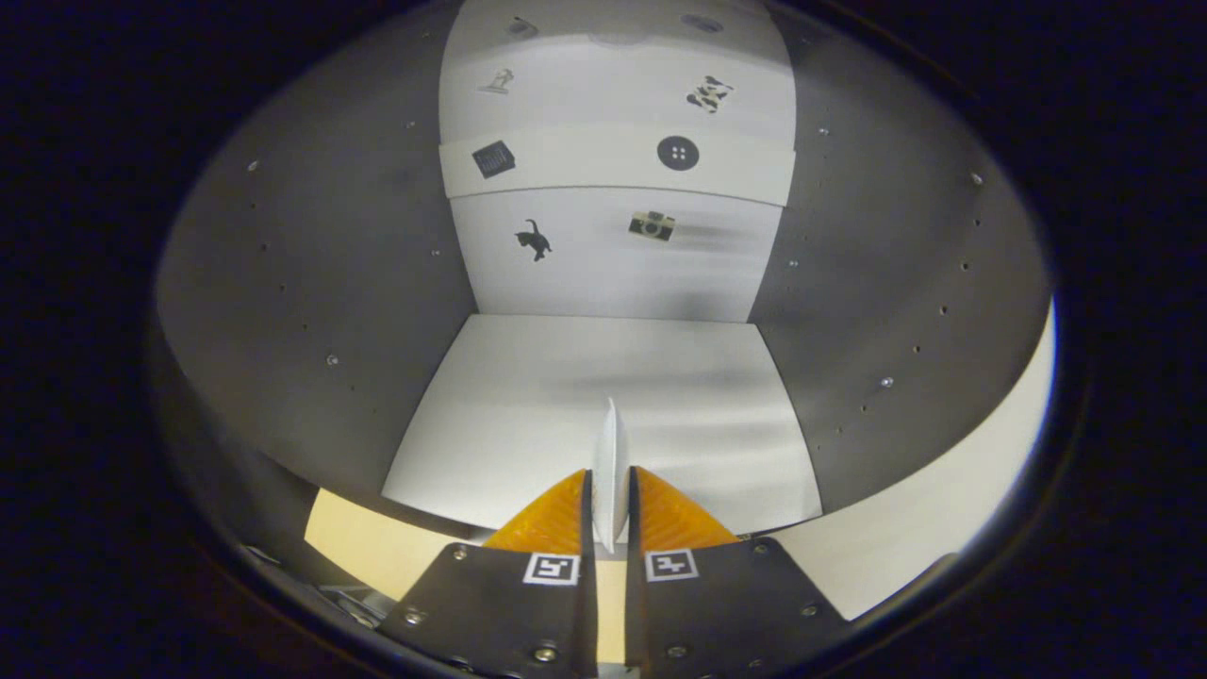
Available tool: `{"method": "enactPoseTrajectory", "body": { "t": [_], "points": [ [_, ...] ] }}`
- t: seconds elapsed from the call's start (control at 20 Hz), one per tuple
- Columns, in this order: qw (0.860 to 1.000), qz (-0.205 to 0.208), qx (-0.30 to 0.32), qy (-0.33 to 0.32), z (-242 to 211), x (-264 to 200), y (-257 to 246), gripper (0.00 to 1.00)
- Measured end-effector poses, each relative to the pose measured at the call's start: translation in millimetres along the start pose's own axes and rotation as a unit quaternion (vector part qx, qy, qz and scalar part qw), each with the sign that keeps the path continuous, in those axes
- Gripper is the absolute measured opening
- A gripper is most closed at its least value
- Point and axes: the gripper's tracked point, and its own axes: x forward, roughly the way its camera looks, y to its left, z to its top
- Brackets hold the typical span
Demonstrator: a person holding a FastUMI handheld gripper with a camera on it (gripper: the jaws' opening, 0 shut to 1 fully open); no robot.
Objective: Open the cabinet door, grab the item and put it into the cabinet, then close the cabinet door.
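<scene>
1. Two fingers (pixel 610 490) are clamped on a thin white plate (pixel 610 462), which you hold on edge between them.
2. Your plate stands upright, its rim rising just above the fingertips and pointing into the cabinet (pixel 311 311).
3. You face the open cabinet straight on: grey side walls left and right, a white floor (pixel 528 415) ahead of the fingers, a white back wall (pixel 603 273) beyond.
4. Your plate hangs over the front part of the floor; whether it touches the floor cannot be told.
5. Small dark stickers dot the back wall, among them a cat (pixel 534 240), a camera (pixel 652 225) and a button (pixel 678 153).
6. A white shelf (pixel 585 160) crosses the back wall above the cat and camera.
7. Pale bench (pixel 368 542) shows below the cabinet's front edge, beside your fingers.
</scene>
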Motion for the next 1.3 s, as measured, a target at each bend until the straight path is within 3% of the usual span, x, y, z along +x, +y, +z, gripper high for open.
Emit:
{"method": "enactPoseTrajectory", "body": {
  "t": [0.3,0.35,0.4,0.95,1.3],
  "points": [
    [0.999,0.01,0.028,-0.018,15,6,6,0.24],
    [0.999,0.01,0.031,-0.023,17,6,6,0.37],
    [0.999,0.007,0.03,-0.031,19,6,4,0.39],
    [0.989,0.035,0.023,-0.145,43,-43,12,0.4],
    [0.982,0.043,0.006,-0.183,22,-98,27,0.4]
  ]
}}
